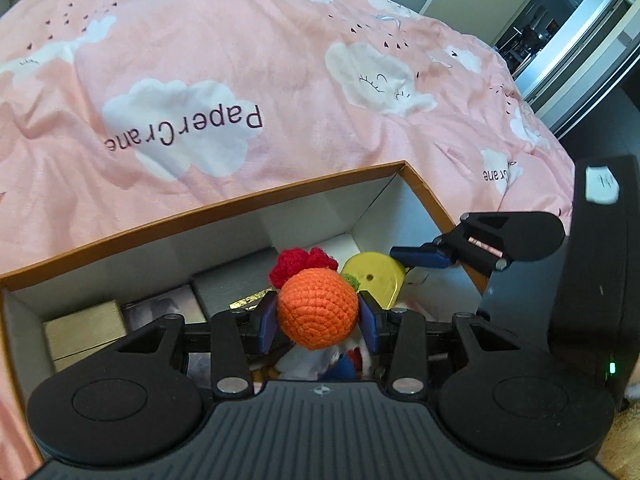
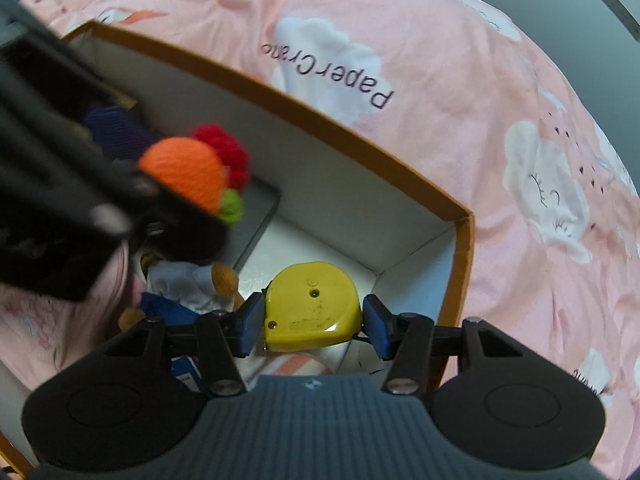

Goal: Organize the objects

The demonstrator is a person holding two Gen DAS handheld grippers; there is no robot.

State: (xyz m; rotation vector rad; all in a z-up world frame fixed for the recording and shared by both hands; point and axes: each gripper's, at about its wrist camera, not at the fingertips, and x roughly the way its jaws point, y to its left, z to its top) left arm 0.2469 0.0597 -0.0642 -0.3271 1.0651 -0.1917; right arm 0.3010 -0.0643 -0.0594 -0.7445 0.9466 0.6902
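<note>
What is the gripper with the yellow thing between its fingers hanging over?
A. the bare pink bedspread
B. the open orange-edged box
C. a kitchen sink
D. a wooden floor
B: in the right wrist view the right gripper holds the yellow tape measure above the white inside of the orange-edged box, whose rim runs around it on the pink bedspread.

Both grippers are black plastic: the left gripper [image 1: 318,322] and right gripper [image 2: 314,322] have blue pads [image 1: 266,322], silver screws, ribbed grey housing at 6 o'clock.
</note>
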